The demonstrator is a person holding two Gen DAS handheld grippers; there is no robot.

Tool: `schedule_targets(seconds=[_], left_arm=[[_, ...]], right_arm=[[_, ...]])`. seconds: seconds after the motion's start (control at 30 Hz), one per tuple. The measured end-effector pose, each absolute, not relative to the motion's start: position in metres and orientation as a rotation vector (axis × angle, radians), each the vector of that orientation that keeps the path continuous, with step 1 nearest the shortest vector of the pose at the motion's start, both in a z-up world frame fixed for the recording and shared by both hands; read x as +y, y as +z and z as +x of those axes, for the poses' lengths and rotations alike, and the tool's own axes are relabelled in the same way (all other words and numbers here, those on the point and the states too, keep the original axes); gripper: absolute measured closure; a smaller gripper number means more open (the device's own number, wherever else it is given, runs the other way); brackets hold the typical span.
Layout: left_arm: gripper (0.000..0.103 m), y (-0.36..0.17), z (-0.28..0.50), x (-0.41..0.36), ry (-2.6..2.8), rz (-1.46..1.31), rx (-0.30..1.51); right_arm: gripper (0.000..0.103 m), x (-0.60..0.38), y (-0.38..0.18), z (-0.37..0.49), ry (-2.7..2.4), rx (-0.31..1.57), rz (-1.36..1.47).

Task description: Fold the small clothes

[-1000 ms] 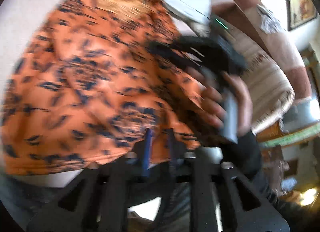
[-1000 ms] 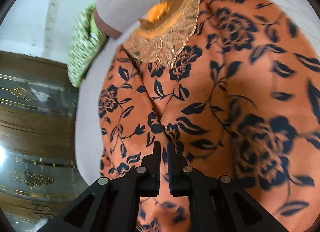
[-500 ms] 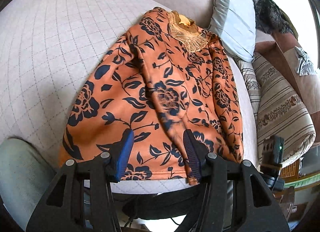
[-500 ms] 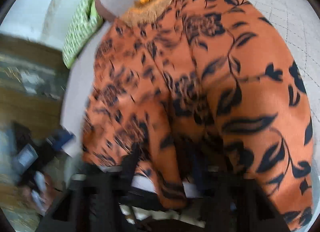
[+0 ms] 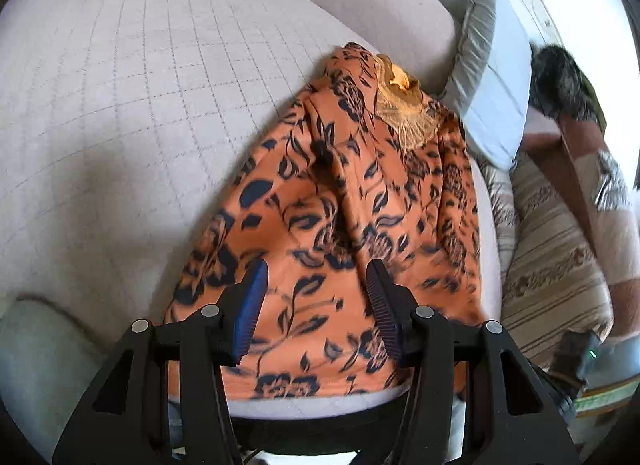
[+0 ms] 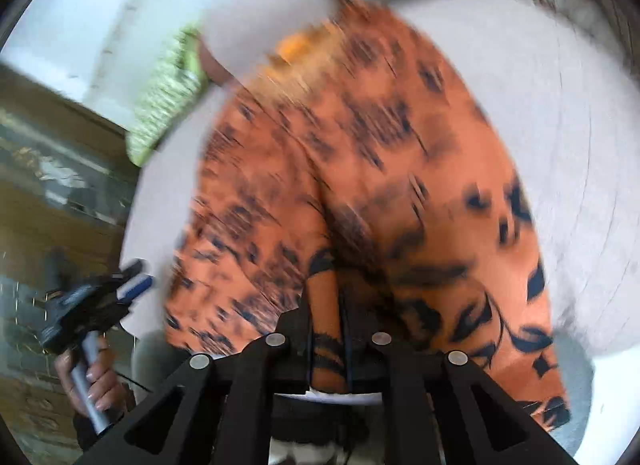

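One orange floral garment [image 5: 352, 233] lies spread on the quilted beige cushion [image 5: 120, 113], its lace collar [image 5: 404, 113] at the far end near a pale grey pillow [image 5: 492, 77] and its hem at the cushion's near edge. We note a lengthwise fold or ridge running down the middle of the cloth. Our left gripper [image 5: 316, 297] hangs over the hem end; its jaws stand apart with nothing pressed between them, and the fabric shows below and behind the blue pads [image 5: 252, 301]. We cannot tell whether the fingertips touch the cloth. To the right of the garment in the left wrist view we see a striped cushion [image 5: 552, 257] and, beyond it, a dark furry thing [image 5: 560, 81] that we cannot identify. The right wrist view is badly smeared by motion. There our right gripper [image 6: 326, 317] sits at the hem, and its jaws are opening, with a strip of the orange fabric between them; whether the pads press on it we cannot tell through the blur. At the lower left of that view the left hand [image 6: 94, 381] grasps its gripper's handle off the cushion's edge. A green patterned cloth [image 6: 168, 93] lies at the far corner, beside a dark wooden cabinet [image 6: 52, 185].
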State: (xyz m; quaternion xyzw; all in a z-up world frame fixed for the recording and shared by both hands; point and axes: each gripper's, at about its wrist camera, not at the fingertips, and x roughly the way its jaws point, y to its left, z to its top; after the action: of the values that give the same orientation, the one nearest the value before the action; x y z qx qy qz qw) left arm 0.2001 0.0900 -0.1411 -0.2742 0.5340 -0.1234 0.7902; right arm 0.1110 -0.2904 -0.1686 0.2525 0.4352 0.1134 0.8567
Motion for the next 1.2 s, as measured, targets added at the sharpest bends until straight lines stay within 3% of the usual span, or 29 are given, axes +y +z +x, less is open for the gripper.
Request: schedule_targets(seconds=[0.1, 0.27, 0.53, 0.8, 0.83, 0.87, 0.9, 0.93, 0.97, 1.0, 1.2], left_arm=[[0.053, -0.144, 0.225, 0.092, -0.279, -0.659, 1.153], [0.053, -0.15, 0.276, 0.091, -0.286, -0.73, 1.134], [0.053, -0.212, 0.355, 0.092, -0.267, -0.954, 1.197], [0.053, -0.248, 0.369, 0.105, -0.398, -1.173, 1.165], [0.062, -0.249, 0.372, 0.105, -0.401, -1.181, 1.167], [0.071, -0.25, 0.375, 0.106, -0.416, -1.202, 1.167], [0.087, -0.25, 0.376, 0.106, -0.437, -1.211, 1.159], [0.088, -0.244, 0.376, 0.106, -0.445, -1.19, 1.143], [0.089, -0.234, 0.372, 0.107, -0.434, -1.144, 1.117], [0.091, -0.225, 0.367, 0.107, -0.43, -1.116, 1.083], [0.091, -0.148, 0.328, 0.119, -0.322, -0.895, 0.743]], right_arm=[[0.062, -0.276, -0.125, 0.116, 0.268, 0.815, 0.477], [0.048, -0.254, -0.081, 0.16, 0.406, 0.705, 0.451], [0.048, -0.21, -0.118, 0.353, 0.528, 0.952, 0.509], [0.049, -0.17, -0.173, 0.523, 0.445, 1.108, 0.483], [0.05, -0.168, -0.18, 0.537, 0.435, 1.121, 0.498], [0.053, -0.166, -0.19, 0.55, 0.431, 1.137, 0.516], [0.063, -0.163, -0.196, 0.557, 0.426, 1.148, 0.522], [0.071, -0.16, -0.201, 0.561, 0.434, 1.16, 0.522], [0.089, -0.156, -0.2, 0.56, 0.45, 1.165, 0.511], [0.093, -0.155, -0.195, 0.558, 0.458, 1.15, 0.499], [0.097, -0.152, -0.134, 0.536, 0.549, 0.974, 0.449]])
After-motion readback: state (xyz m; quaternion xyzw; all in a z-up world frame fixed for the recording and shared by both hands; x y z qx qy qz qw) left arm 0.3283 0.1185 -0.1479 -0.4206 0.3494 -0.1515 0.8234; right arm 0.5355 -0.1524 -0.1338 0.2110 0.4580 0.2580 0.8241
